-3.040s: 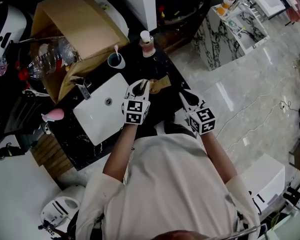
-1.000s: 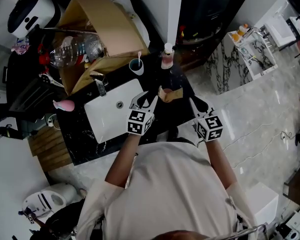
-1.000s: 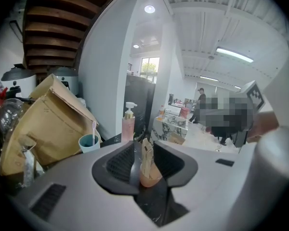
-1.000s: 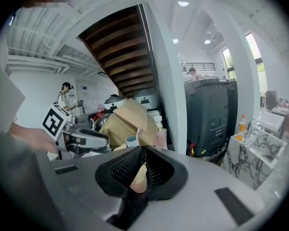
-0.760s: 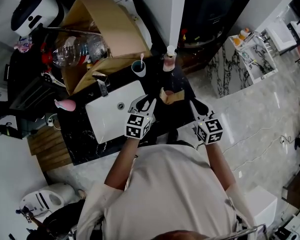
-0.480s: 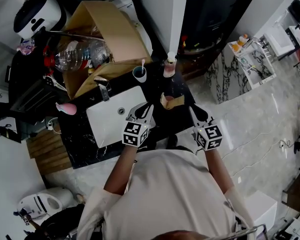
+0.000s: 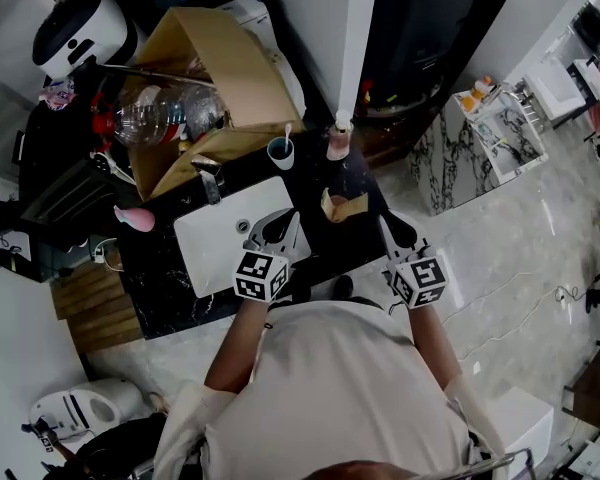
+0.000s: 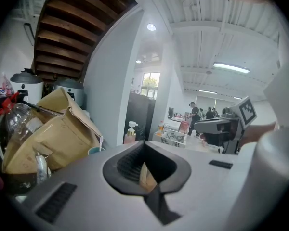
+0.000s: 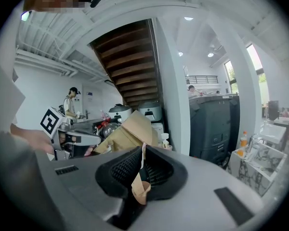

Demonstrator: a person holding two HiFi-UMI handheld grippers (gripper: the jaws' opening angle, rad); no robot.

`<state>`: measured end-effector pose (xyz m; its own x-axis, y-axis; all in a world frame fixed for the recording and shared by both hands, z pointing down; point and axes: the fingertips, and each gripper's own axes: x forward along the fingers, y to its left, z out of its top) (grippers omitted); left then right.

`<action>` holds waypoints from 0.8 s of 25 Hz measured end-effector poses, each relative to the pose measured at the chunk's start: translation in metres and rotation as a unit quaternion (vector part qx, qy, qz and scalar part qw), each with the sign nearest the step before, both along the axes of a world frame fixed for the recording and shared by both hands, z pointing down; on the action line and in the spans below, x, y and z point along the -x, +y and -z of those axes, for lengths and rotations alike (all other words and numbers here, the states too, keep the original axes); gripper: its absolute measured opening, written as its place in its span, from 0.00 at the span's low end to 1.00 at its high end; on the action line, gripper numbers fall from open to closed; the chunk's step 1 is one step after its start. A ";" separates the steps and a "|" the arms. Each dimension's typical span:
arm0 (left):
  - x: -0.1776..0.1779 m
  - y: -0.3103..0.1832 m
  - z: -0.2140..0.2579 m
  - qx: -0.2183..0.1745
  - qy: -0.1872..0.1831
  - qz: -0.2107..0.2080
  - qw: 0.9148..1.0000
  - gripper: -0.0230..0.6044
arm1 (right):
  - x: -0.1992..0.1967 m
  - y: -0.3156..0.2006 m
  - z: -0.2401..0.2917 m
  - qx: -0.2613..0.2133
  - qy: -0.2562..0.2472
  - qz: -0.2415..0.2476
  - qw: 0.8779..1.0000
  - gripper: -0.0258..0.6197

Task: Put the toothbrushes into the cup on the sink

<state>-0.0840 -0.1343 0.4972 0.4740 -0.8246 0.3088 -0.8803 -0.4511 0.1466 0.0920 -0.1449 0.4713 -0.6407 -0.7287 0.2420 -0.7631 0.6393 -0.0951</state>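
Note:
A teal cup point(image 7: 280, 152) stands on the black counter behind the white sink point(image 7: 212, 249), with one pale toothbrush point(image 7: 286, 134) upright in it. The left gripper view shows the same cup point(image 8: 93, 151) far off at the left. My left gripper point(image 7: 286, 218) hovers over the sink's right front corner, jaws shut and empty. The right gripper point(image 7: 385, 220) hangs just off the counter's right edge, also shut, with nothing seen gripped. Both gripper views show a crumpled brown paper piece point(image 8: 145, 177) point(image 9: 137, 194) only through the notch behind the closed jaws.
The brown paper piece point(image 7: 342, 205) lies on the counter between the grippers. A pink soap bottle point(image 7: 339, 139) stands right of the cup, the tap point(image 7: 208, 175) at the sink's back. A cardboard box point(image 7: 212, 68) with a plastic bottle point(image 7: 158, 116) sits behind; a pink object point(image 7: 133, 218) lies left.
The left gripper's jaws have gone from wide apart to shut, and it has drawn back a little toward the person. The right gripper has stayed shut in about the same place.

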 end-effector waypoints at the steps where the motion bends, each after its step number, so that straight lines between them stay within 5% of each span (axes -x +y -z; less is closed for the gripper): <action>1: 0.001 0.001 0.001 -0.001 0.000 0.000 1.000 0.05 | 0.000 0.001 0.001 -0.002 0.001 0.000 1.000 0.11; 20: 0.001 0.009 0.010 -0.009 0.008 -0.015 1.000 0.05 | 0.000 0.012 0.007 -0.005 -0.003 -0.007 1.000 0.11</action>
